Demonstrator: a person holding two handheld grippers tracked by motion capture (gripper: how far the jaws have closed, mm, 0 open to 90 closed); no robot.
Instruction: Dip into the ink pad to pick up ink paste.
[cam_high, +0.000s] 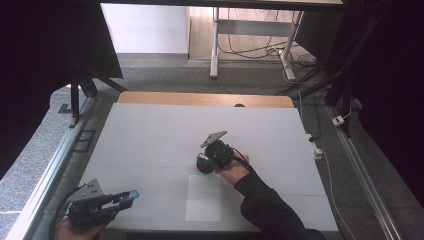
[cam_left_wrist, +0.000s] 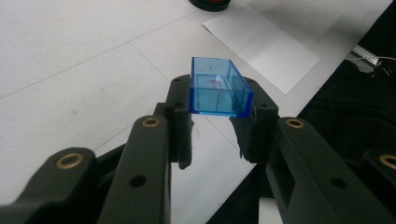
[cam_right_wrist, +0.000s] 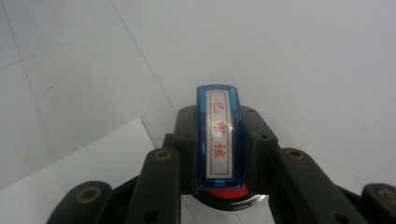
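- At the near left corner of the white table, the left gripper lies low in the person's left hand, pointing right, with its grey three-cornered plate on top.
- Its jaws are clamped on a clear blue cap, a small open-topped rectangular box; in the left gripper view the pads press its two long sides and the cap sticks out past the tips, hollow side up. No writing can be read on it, only a faint reddish smudge inside.
- A white sheet of paper lies flat on the table near the front edge, between the two grippers and apart from both.
- Just beyond the sheet's far edge, right of centre, the right gripper points down at the table, held by the person's right hand in a dark sleeve.
- Its jaws are closed on a blue stamp, gripped by its narrow sides. The stamp's white label carries red Chinese characters inside a red frame, apparently "已审核".
- Under the stamp sits a round ink pad, black-rimmed with red inside; whether the stamp touches the red surface cannot be told.
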